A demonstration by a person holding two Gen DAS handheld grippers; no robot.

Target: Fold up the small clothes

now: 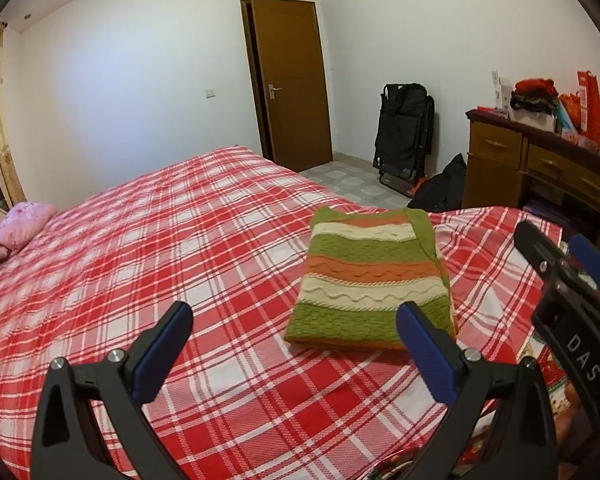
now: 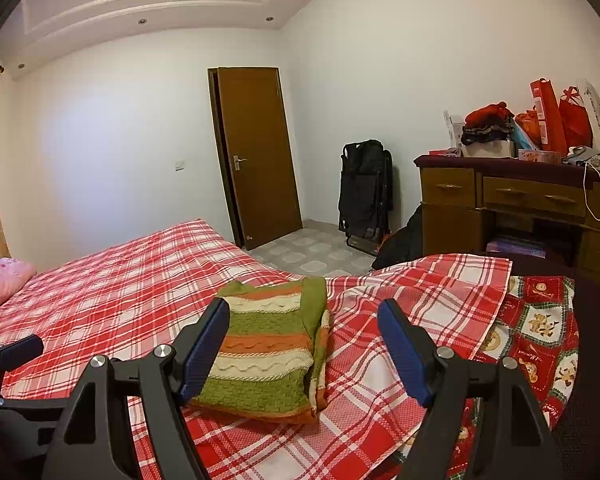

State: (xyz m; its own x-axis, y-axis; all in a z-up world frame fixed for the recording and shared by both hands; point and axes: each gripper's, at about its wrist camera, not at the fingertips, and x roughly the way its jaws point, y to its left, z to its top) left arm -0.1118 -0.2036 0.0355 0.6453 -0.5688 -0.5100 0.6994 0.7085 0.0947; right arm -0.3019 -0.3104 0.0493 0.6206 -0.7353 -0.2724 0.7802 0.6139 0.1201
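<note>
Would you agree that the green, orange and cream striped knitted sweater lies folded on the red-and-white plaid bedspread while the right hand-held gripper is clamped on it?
Not quite. The green, orange and cream striped knitted sweater does lie folded on the red-and-white plaid bedspread, but the right wrist view shows the right hand-held gripper open above it, gripping nothing.

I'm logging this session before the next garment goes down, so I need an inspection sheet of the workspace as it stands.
Surface: bed with red plaid sheet, mostly flat, rumpled at the near right corner.
Job's things: striped knit sweater lies folded in a neat rectangle on the sheet, untouched.
Clutter: pink pillow at the far left; red teddy-print blanket shows under the sheet's corner.
Grippers: left gripper and right gripper both open, holding nothing, above the bed.
Cables: white cord hangs off the wooden desk.
Surroundings: brown door ajar, folded black chair against the wall, bags on the desk.
</note>
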